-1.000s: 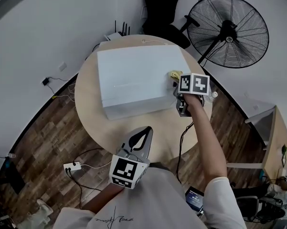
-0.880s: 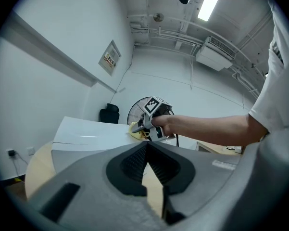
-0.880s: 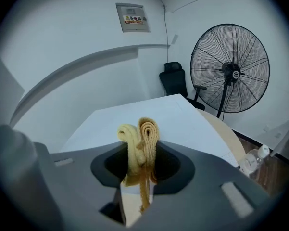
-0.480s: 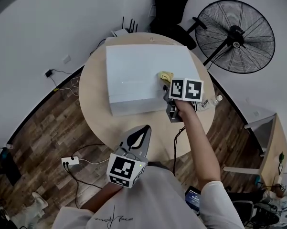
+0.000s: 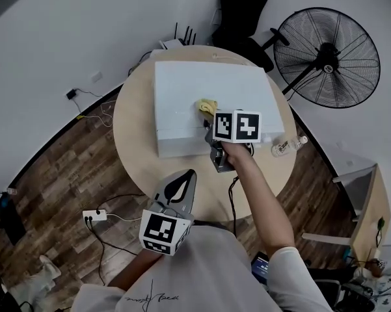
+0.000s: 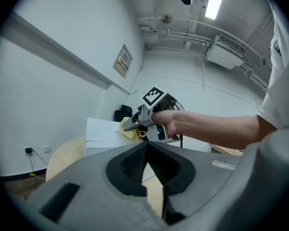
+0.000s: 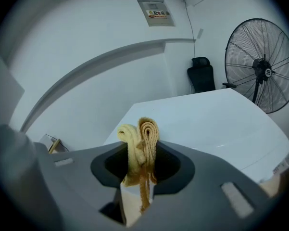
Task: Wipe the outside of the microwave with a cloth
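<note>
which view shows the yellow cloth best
The right gripper view: the cloth sits large, folded, pinched in the right tongs. The head view shows only a small yellow bit over the microwave; the left gripper view shows it small and distant.

The right arm (image 5: 267, 207) reaches forward, nearly straight, bare from a white sleeve (image 5: 293, 268) down to the wrist. The right hand (image 5: 233, 151) wraps the handle of the right gripper (image 5: 209, 114), which points away from the body, jaws clamped on a folded yellow cloth (image 7: 142, 131). The left gripper (image 5: 186, 176) is held low, close to the chest, nose pointing forward. Its jaws meet at the tips with nothing between them. The left forearm (image 5: 135, 270) is bent in beside the torso, and the left hand seems to be hidden beneath the gripper.
</note>
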